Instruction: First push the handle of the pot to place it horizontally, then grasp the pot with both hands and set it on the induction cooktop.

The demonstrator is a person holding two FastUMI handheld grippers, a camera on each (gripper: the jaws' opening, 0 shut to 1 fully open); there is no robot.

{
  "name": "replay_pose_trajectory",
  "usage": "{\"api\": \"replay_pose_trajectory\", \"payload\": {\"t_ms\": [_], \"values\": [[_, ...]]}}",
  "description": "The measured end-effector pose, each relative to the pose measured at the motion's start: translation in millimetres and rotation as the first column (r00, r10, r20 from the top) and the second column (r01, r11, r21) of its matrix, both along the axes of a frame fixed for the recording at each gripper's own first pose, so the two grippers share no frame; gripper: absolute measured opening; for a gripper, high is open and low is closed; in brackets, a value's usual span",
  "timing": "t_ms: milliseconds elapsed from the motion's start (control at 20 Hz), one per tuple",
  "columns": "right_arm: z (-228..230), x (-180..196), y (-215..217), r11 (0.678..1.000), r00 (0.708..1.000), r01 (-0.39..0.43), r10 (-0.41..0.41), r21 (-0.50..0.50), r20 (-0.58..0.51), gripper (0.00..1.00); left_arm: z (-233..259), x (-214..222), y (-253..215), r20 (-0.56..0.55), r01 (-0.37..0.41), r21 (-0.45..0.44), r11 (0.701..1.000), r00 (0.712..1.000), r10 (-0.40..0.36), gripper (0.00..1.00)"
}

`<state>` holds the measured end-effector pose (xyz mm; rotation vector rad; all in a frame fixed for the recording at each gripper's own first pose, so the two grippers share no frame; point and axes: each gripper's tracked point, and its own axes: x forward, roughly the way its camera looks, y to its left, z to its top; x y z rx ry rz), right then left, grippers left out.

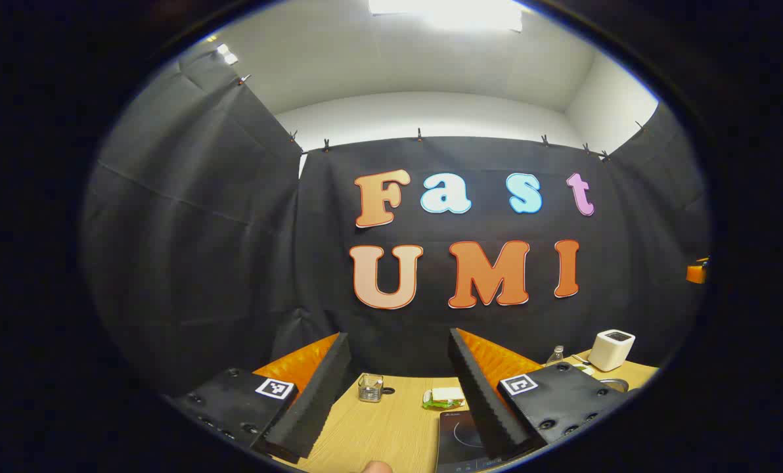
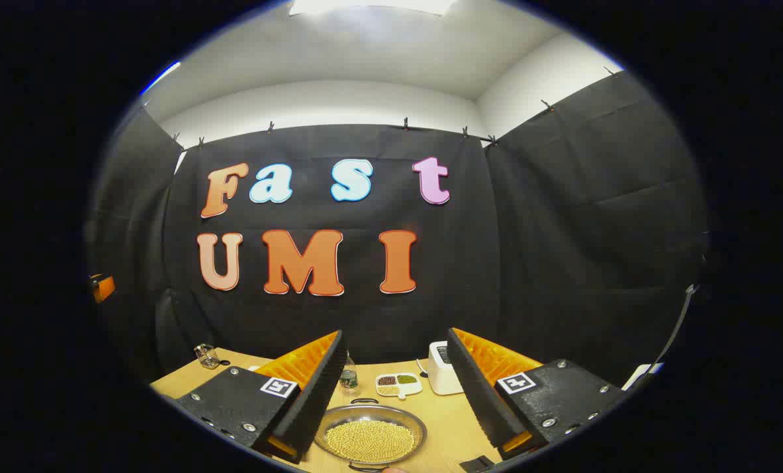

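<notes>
Both tools, left tool and right tool, are spread wide, holding nothing. The pot sits on the table below the right one, full of beans: we'd guess heavy, slick metal, so grab opposite rim handles.

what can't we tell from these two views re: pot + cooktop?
- Pot, right gripper view: near rim and handle cut off by the bottom edge; handle direction unclear.
- Induction cooktop, left gripper view: part hidden by a left gripper finger, part cut off below.
- Small tray contents: too small.
</notes>
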<state>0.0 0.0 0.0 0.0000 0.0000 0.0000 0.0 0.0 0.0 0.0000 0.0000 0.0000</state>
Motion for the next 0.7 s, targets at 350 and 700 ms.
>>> {"api": "replay_pose_trajectory", "payload": {"t_ms": [350, 700], "values": [[-4, -24, 11, 0.999, 0.999, -0.036, 0.037, 0.033, -0.026, 0.95, 32, -22, 11, 0.027, 0.029, -0.05, 0.998, 0.999, -0.028, 0.94], [15, -36, -1, 0.999, 1.0, -0.011, 0.011, 0.047, 0.006, 0.95, 71, -53, 39, 0.133, -0.078, 0.075, 0.994, 0.989, 0.068, 0.97]]}}
